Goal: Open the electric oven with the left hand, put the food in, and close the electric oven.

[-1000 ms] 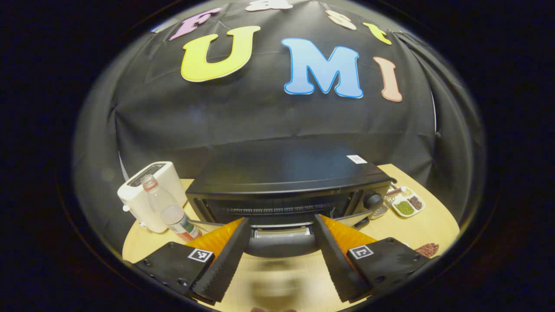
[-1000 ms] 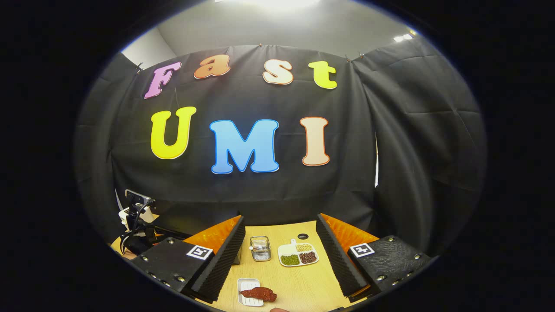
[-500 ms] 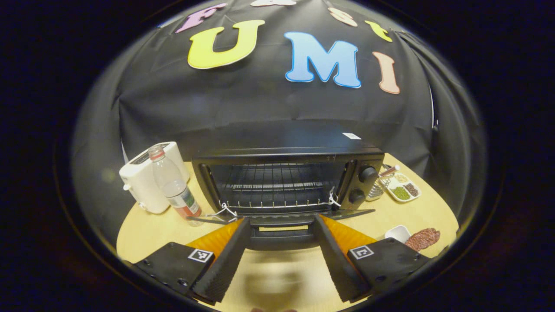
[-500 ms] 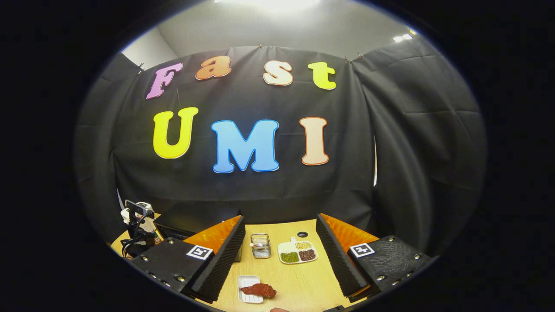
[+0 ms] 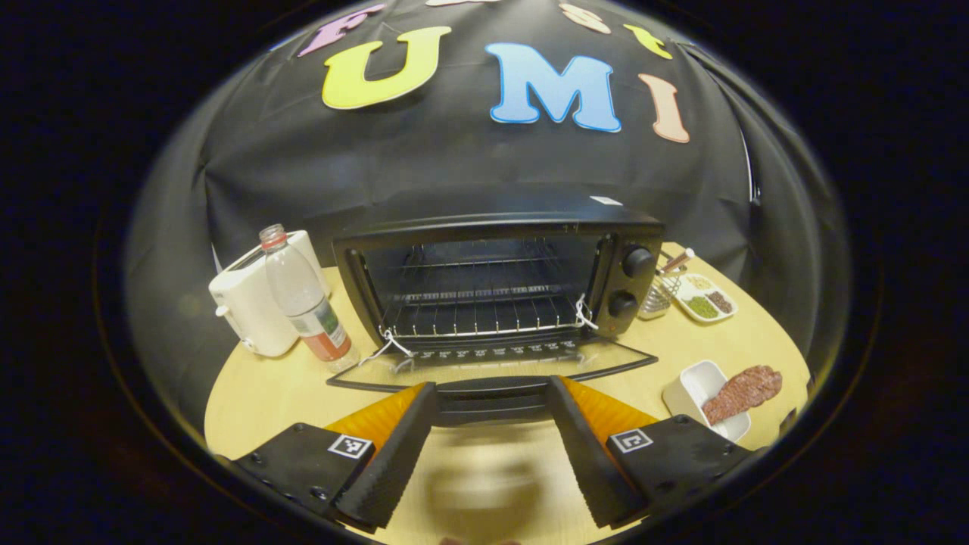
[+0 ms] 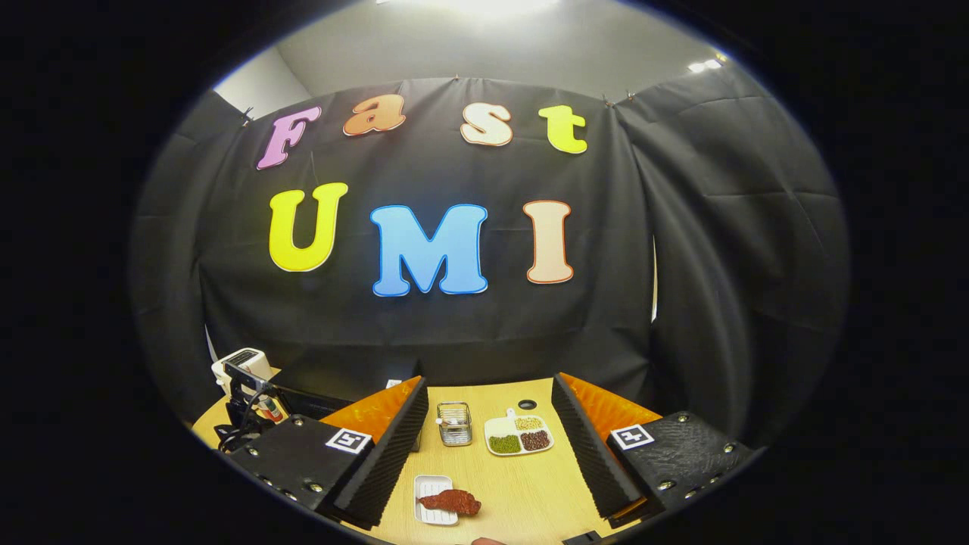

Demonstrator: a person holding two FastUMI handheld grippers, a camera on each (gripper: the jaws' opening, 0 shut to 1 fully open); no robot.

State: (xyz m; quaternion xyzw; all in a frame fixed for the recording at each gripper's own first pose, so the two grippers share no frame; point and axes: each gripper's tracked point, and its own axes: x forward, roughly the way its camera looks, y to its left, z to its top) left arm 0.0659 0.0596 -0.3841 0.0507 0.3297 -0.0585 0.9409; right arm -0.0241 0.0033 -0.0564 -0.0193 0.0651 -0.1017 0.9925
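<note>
Electric oven (image 5: pixel 500 280) stands on the wooden table (image 5: pixel 265 386), door (image 5: pixel 492 363) folded down nearly flat toward the camera, wire rack (image 5: pixel 484 318) inside exposed and bare. The door handle (image 5: pixel 492 397) lies between the fingers of the left gripper (image 5: pixel 490 439), whose jaws stand wide apart; I cannot tell whether either finger touches the handle. They do not clamp it.

Right gripper (image 6: pixel 490 454) hangs with its jaws spread as well, holding nothing. In the right gripper view the food (image 6: pixel 450 500), a reddish-brown slab that looks like cooked meat, rests across a small white dish (image 6: pixel 425 509) just below and between the fingers. In the left gripper view the same piece sits to the right of the oven, near the table edge, overhanging the rim of its dish.

Handling judgement: the piece looks light, and I cannot tell whether it is real meat or a stiff replica. If real, it is probably soft and somewhat greasy, so it may sag or slip if pinched at one end. Best hold appears to be across its narrow width near the middle, on the part raised above the dish rim. The dish is light and likely to skid or tip if a finger catches its edge.

Beside the oven: a white toaster (image 5: pixel 253 310) and a plastic bottle (image 5: pixel 303 303) to its left; a small wire basket (image 6: pixel 454 424) and a divided plate of beans (image 6: pixel 518 437) to its right.
</note>
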